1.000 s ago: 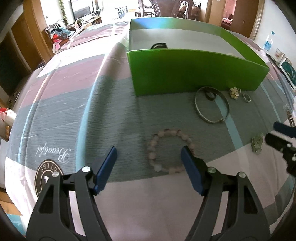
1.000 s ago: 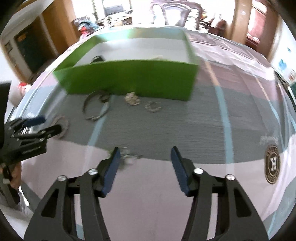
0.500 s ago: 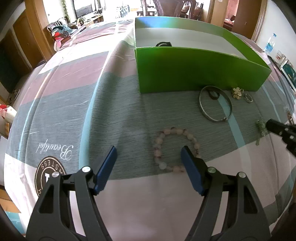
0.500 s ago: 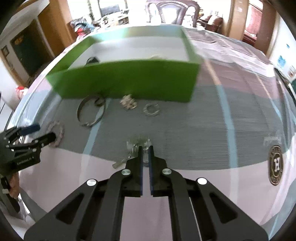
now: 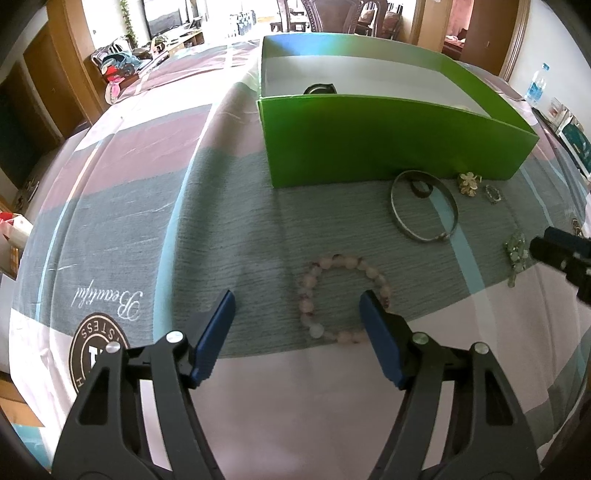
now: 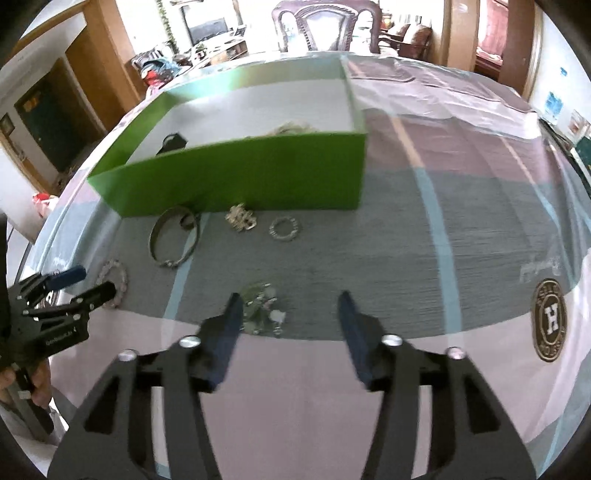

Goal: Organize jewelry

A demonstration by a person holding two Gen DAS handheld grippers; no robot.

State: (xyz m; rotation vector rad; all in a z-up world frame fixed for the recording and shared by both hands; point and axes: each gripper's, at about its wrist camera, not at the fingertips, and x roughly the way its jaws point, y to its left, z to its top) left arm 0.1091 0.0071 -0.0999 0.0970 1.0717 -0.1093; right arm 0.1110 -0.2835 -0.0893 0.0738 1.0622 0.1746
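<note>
A pink bead bracelet (image 5: 347, 261) lies on the striped cloth. My left gripper (image 5: 297, 299) hangs over it, open and closing slightly, its right finger over the bracelet's right side. A green-and-silver ornament (image 6: 262, 306) lies beside the left finger of my right gripper (image 6: 290, 299), whose jaws are opening and do not press on it. The green box (image 5: 388, 144) stands behind, with a black item (image 5: 320, 89) inside. In front of it lie a silver bangle (image 5: 419, 237), a gold flower brooch (image 5: 469, 182) and a small ring (image 5: 493, 192).
A dark ring (image 5: 421, 189) sits inside the bangle. Pale jewelry (image 6: 291, 128) lies in the box's right part. A hand (image 6: 37, 384) holds the left gripper (image 6: 96, 280) at the left edge. Round logos (image 6: 550, 319) are printed on the cloth. A chair (image 6: 317, 26) stands behind the table.
My right gripper closed at the green-and-silver ornament half a second ago and has since opened wide; the ornament lies on the cloth. The left gripper has stayed over the bead bracelet.
</note>
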